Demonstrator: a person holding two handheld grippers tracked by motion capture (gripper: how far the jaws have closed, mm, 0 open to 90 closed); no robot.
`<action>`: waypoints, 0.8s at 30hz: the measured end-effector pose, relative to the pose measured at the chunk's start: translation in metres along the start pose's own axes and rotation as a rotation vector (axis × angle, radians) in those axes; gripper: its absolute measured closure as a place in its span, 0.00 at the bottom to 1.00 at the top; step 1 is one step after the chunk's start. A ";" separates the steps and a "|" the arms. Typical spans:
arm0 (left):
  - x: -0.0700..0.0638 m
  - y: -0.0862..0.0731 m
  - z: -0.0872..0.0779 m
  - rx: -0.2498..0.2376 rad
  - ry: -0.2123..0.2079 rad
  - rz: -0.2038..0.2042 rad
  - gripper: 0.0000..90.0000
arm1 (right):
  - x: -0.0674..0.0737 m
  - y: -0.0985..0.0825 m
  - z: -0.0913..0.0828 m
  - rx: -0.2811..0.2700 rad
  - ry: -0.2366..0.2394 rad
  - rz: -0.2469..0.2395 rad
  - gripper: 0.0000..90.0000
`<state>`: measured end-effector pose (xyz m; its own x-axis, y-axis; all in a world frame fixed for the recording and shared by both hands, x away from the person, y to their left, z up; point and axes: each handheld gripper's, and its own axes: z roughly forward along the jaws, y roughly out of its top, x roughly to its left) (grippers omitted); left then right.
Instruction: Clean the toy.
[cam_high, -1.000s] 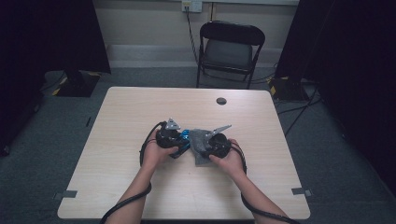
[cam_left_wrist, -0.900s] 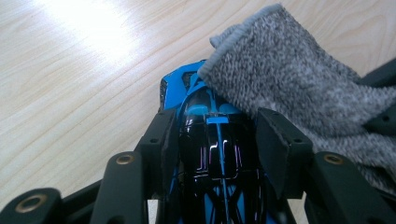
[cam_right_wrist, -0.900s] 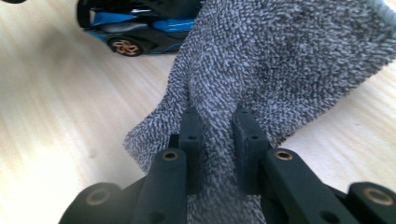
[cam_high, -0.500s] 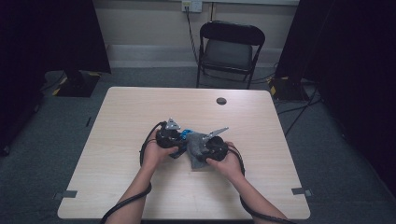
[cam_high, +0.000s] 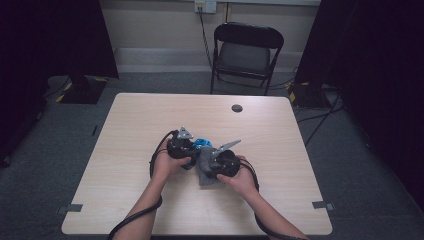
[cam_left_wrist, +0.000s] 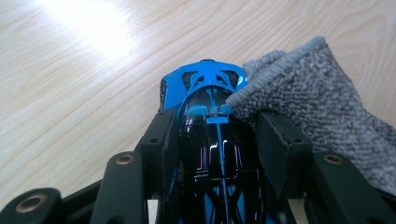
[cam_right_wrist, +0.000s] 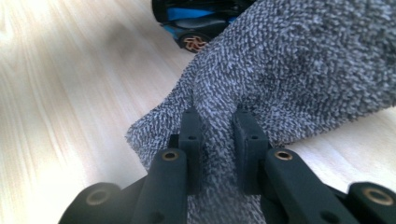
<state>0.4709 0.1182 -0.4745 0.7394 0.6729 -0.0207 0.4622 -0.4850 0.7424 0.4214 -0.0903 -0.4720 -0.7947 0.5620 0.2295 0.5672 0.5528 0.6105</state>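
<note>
Left gripper view: the left hand-held gripper (cam_left_wrist: 217, 140) clamps a blue-and-black toy car (cam_left_wrist: 210, 116) on the tabletop (cam_left_wrist: 84, 70), its rear cut off. The right hand-held gripper (cam_right_wrist: 217, 126) pinches a grey knitted sock (cam_right_wrist: 289, 70) covering the car's side.

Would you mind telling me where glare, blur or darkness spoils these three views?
High view: the room's sides are nearly black, while the table is evenly lit. Left gripper view: white glare washes out the wood at upper left, and highlights streak the glossy blue and black toy car. Right gripper view: the grey knit cloth looks soft and the wood at left is smeared.
</note>
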 end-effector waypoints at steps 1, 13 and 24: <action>0.000 0.000 0.000 0.000 0.000 0.001 0.55 | 0.001 0.000 0.001 -0.002 0.007 -0.001 0.84; 0.000 0.000 0.000 0.000 0.000 0.000 0.55 | 0.011 0.001 0.005 -0.004 0.038 -0.017 0.84; 0.000 0.000 0.000 -0.005 0.000 -0.002 0.55 | 0.022 0.002 0.009 0.006 0.074 -0.043 0.84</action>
<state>0.4707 0.1182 -0.4748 0.7388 0.6735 -0.0224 0.4612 -0.4811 0.7455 0.4071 -0.0713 -0.4732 -0.8320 0.4907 0.2589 0.5335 0.5792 0.6164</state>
